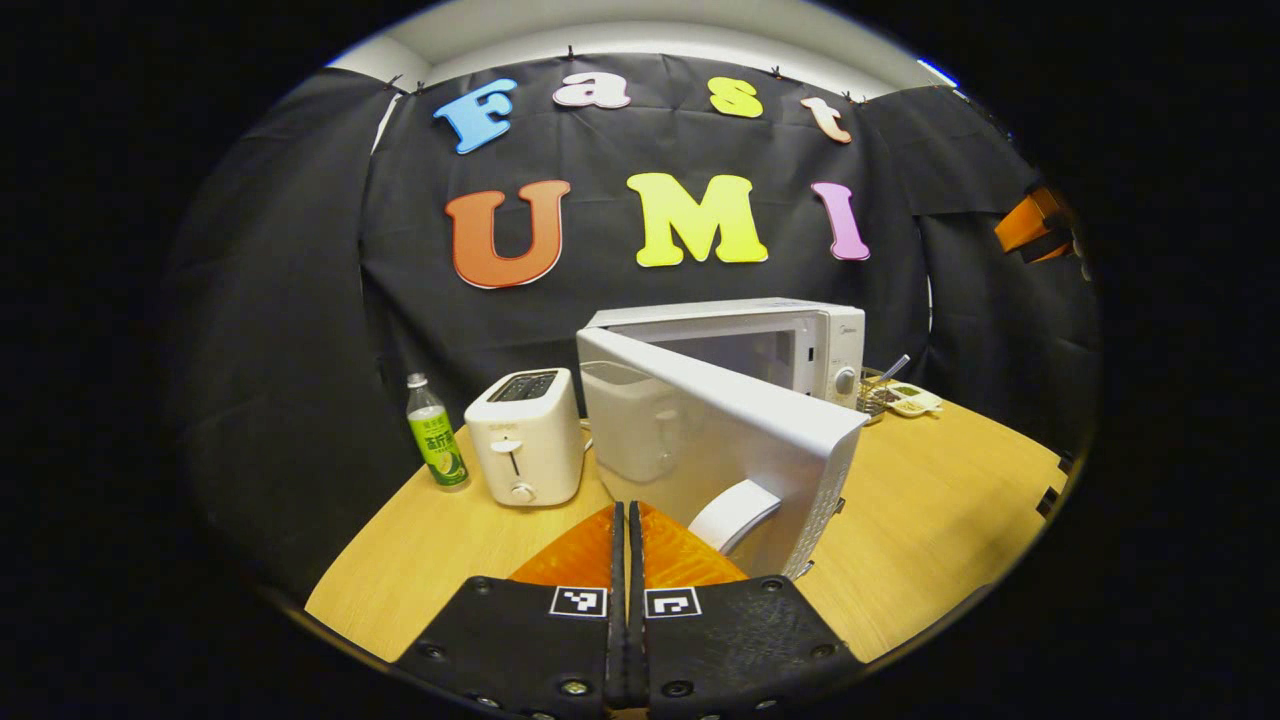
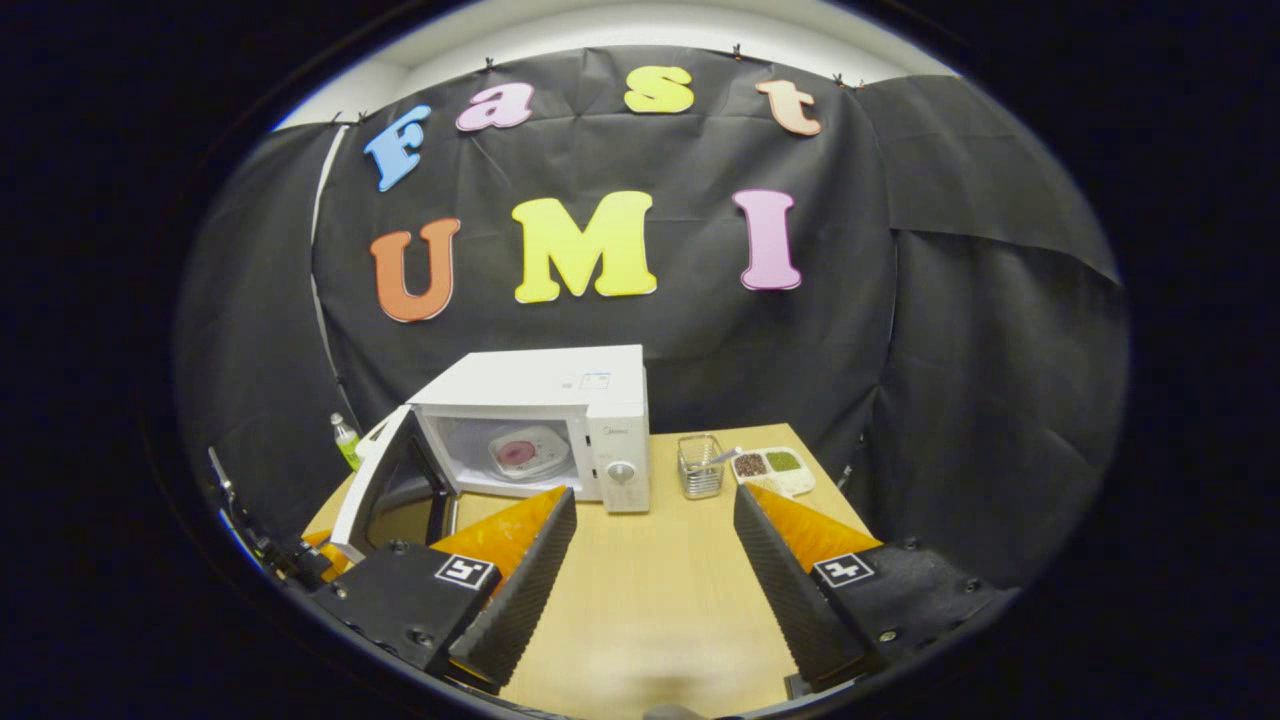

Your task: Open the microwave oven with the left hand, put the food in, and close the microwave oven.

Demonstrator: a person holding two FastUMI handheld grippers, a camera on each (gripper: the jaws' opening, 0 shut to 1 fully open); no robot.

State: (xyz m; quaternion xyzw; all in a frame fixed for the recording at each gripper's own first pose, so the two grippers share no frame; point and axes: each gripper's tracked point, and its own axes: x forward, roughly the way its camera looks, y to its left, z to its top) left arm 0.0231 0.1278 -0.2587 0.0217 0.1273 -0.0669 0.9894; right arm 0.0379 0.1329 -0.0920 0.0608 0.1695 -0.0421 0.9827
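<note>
A white microwave (image 2: 540, 400) stands at the back of the wooden table with its door (image 2: 375, 480) swung wide open to the left. Inside the cavity lies a white plate of pinkish food (image 2: 520, 453). In the left gripper view the door (image 1: 715, 440) fills the middle, its curved white handle (image 1: 733, 512) just beyond my fingertips. My left gripper (image 1: 628, 512) is shut with nothing between its fingers, close to the handle's left. My right gripper (image 2: 655, 495) stands open and empty above the table, well in front of the microwave.
A white toaster (image 1: 523, 437) and a green bottle (image 1: 436, 432) stand left of the microwave. Right of it are a wire basket (image 2: 700, 466) and a white divided dish (image 2: 775, 466) of condiments. The bare table (image 2: 650, 590) lies in front.
</note>
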